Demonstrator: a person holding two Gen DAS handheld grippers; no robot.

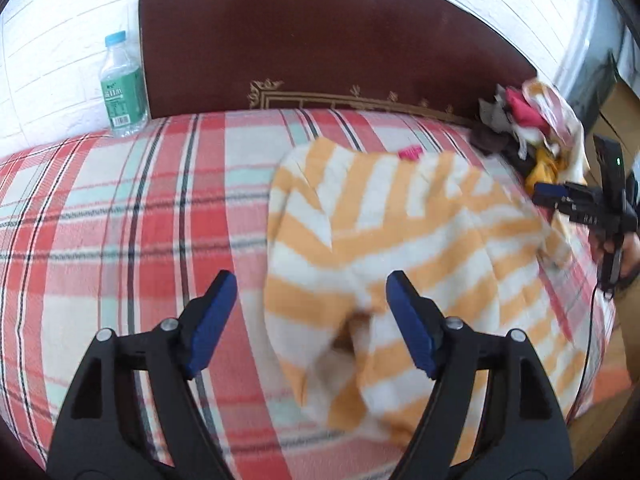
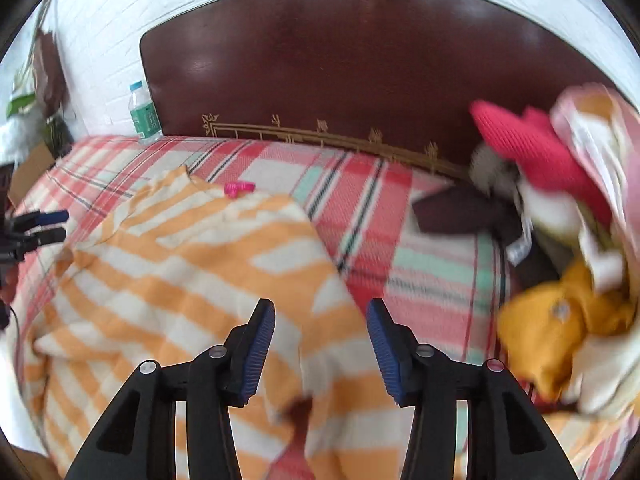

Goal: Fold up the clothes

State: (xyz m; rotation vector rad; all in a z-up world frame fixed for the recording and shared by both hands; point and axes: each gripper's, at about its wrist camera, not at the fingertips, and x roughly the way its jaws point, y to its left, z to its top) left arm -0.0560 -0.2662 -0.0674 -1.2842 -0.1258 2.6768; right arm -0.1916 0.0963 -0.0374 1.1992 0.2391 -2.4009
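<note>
Striped garment (image 1: pixel 400 224) on plaid bedspread (image 1: pixel 120 220), dark headboard (image 1: pixel 320 40), white brick wall (image 1: pixel 60 20).

The left tool (image 1: pixel 308 320) is tilted downward with its jaws spread wide, and nothing is pressed by the blue pads (image 1: pixel 408 324). The right tool (image 2: pixel 320 344) is likewise angled down, with its jaws held apart and nothing clamped between them. In the left wrist view, part of a hand (image 1: pixel 624 248) is seen gripping the right tool's black body.
</note>
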